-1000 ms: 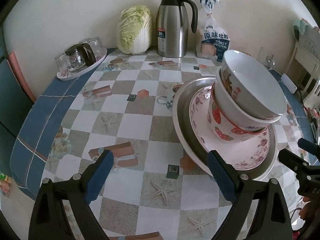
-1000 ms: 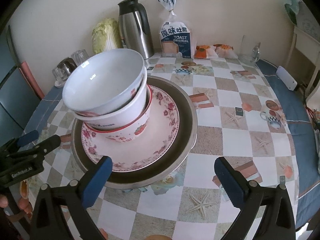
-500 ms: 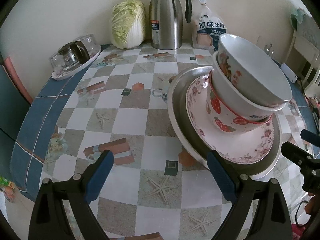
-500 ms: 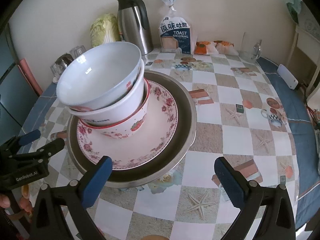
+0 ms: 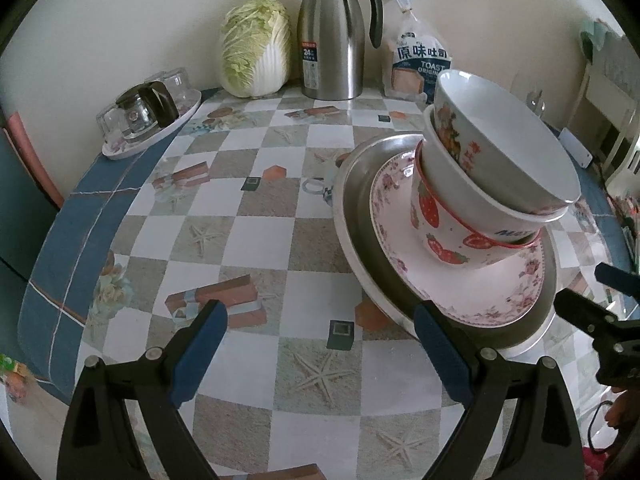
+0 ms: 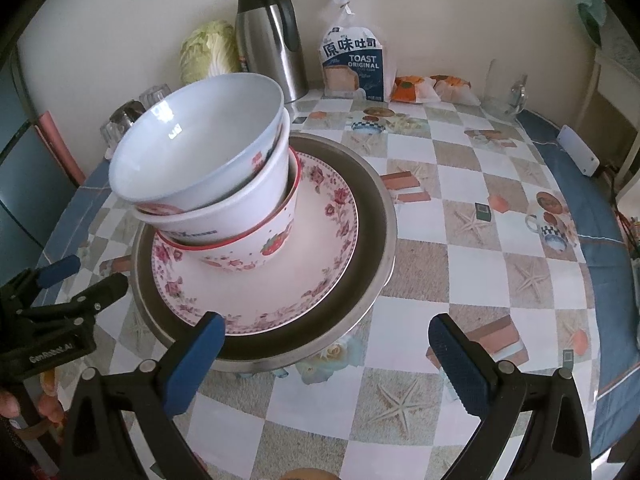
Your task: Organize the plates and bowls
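Note:
A stack stands on the table: a wide metal plate (image 5: 348,216) (image 6: 380,240), a floral plate (image 5: 480,280) (image 6: 304,280), a strawberry bowl (image 5: 436,220) (image 6: 256,248), a white bowl (image 5: 472,196) (image 6: 240,200) and a tilted white top bowl (image 5: 508,144) (image 6: 200,148). My left gripper (image 5: 320,336) (image 6: 100,272) is open, low at the stack's left front, its right finger just before the metal rim. My right gripper (image 6: 326,344) (image 5: 580,284) is open at the stack's right front, its left finger over the metal rim. Neither holds anything.
Along the wall stand a cabbage (image 5: 256,64), a steel thermos jug (image 5: 332,36) and a bag of toast (image 6: 352,64). A tray of glasses (image 5: 148,120) sits far left. Orange packets (image 6: 432,88), a glass jug (image 6: 504,92) and a white device (image 6: 580,156) lie far right.
Both views have shifted slightly, and the stack looks a little closer and larger. The stack has not moved on the tablecloth. Both grippers stay open.

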